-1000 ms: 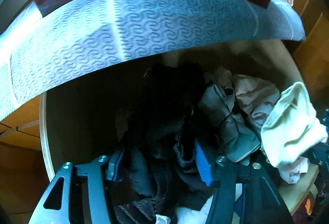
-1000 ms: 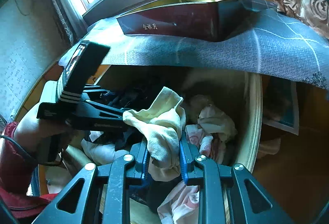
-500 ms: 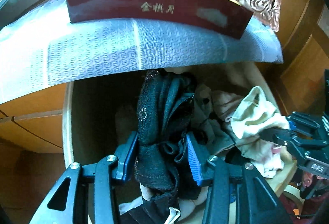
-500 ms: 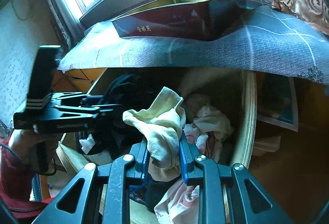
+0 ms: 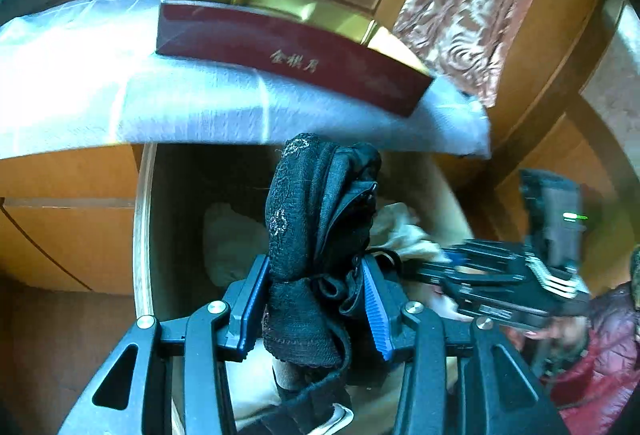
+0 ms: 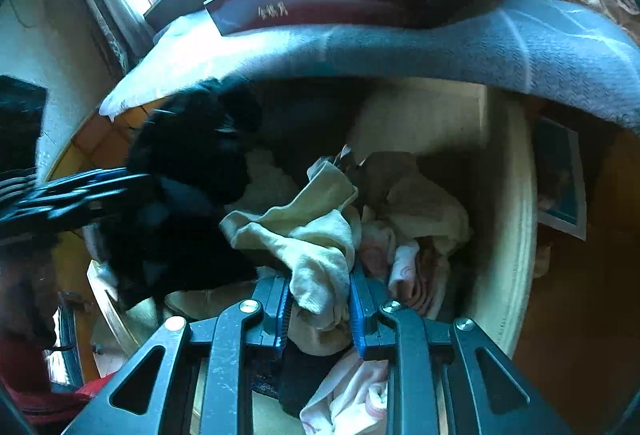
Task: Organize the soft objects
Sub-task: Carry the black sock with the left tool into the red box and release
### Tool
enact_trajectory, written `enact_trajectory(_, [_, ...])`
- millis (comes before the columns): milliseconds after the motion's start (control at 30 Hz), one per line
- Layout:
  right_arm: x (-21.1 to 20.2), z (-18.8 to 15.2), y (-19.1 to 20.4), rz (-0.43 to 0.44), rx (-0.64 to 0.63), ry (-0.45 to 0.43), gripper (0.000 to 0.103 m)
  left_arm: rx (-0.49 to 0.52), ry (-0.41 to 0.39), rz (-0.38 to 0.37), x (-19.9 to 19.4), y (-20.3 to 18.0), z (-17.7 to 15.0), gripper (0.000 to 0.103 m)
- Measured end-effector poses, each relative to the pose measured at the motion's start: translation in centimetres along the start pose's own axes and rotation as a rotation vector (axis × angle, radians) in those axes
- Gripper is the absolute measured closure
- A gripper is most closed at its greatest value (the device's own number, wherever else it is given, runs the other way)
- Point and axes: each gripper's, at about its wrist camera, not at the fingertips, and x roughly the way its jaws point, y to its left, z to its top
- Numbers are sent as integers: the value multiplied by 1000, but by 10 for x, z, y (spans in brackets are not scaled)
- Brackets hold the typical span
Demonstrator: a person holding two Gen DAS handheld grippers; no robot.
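Since a second ago the left gripper (image 5: 314,305) has come up and out of the wooden tub (image 5: 140,235), its jaws having just been closing until they pinch the black lace garment (image 5: 308,235), which now hangs clear above the tub's contents instead of lying among them. Largest near the tub is the grey patterned cloth (image 6: 440,47) draped over its far side, with the dark red box (image 5: 288,59) resting on that cloth. Inside the tub lies the heap of pale clothes (image 6: 416,211). Over the heap, the right gripper (image 6: 318,305) is pressed tight on the cream cloth (image 6: 308,235), which is partly lifted. A black strap trailing below the left jaws looks likely to snag other pieces and drag them out of the tub; the two bundles, close together over it, could also tangle.
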Motion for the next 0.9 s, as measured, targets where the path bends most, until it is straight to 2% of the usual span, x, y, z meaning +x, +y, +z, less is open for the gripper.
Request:
enact_trajectory(200, [15, 6, 5, -2, -15, 29, 78, 5, -37, -56, -32, -4, -6, 58])
enact_trajectory(367, [18, 5, 7, -1, -26, 36, 78, -2, -103, -69, -55, -3, 10, 58])
enact_trajectory(467, [21, 5, 8, 1, -27, 45, 78, 29, -141, -39, -64, -4, 28, 58])
enact_trajectory(633, [31, 8, 4, -39, 4, 81, 78, 71, -205, 29, -72, -3, 76, 58])
enact_trajectory(900, [44, 10, 11, -124, -3, 108, 78, 105, -259, 118, -56, 9, 148, 58])
